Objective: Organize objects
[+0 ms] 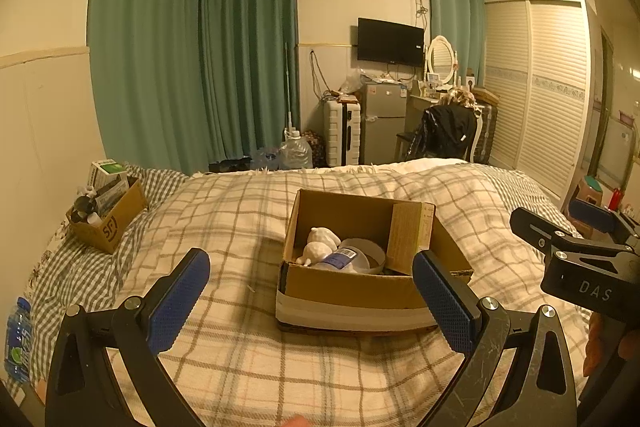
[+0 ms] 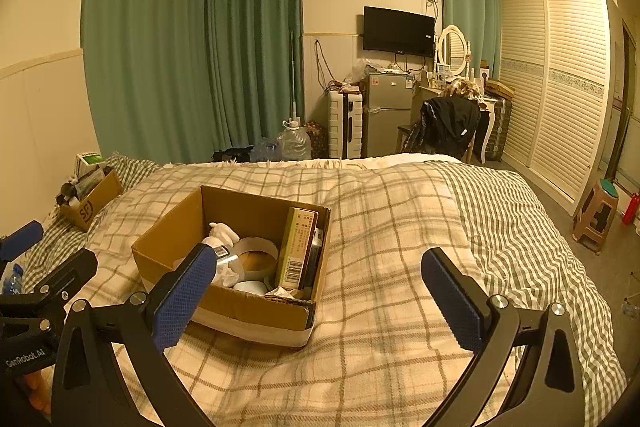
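An open cardboard box (image 1: 352,291) (image 2: 256,307) sits on the plaid bedcover. In it lie a white soft toy (image 1: 320,243) (image 2: 224,233), a plastic bottle with a blue label (image 1: 340,259), a roll of tape (image 2: 256,251) and an upright yellow-green carton (image 1: 410,231) (image 2: 298,249). My left gripper (image 1: 312,295) is open and empty, just short of the box's near side. My right gripper (image 2: 320,295) is open and empty, to the right of the box, its left finger in front of the box's near wall. The right gripper also shows in the left wrist view (image 1: 576,247).
A second cardboard box (image 1: 108,223) (image 2: 90,203) full of small items stands at the bed's far left edge. A water bottle (image 1: 18,339) lies at the left bed edge. Beyond the bed are a large water jug (image 1: 296,149), suitcase, fridge, chair and wardrobe. A stool (image 2: 596,215) stands right.
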Demonstrator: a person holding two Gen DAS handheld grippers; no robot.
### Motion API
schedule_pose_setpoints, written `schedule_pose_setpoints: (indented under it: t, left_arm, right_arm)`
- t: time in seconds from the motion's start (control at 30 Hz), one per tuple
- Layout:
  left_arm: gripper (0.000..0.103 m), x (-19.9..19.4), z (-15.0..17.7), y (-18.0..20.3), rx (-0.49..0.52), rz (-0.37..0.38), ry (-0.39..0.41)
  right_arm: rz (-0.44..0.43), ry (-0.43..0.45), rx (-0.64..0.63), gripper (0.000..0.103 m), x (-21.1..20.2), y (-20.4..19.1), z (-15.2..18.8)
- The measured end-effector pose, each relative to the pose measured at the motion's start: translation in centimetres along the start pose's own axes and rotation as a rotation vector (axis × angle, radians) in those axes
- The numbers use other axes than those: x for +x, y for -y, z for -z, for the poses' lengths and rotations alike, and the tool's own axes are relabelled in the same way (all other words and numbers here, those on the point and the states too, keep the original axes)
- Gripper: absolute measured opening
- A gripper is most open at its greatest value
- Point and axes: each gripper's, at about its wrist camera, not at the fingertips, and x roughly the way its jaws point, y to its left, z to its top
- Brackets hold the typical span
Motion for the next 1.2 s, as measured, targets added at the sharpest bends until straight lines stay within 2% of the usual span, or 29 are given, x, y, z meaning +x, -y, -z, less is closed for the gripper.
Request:
schedule_pose_setpoints:
  t: [1.2]
  left_arm:
    - [0.103, -0.18, 0.04, 0.30, 0.018, -0.023, 0.004]
  right_arm:
    - [-0.001, -0.009, -0.005, 0.103, 0.43, -0.25, 0.49]
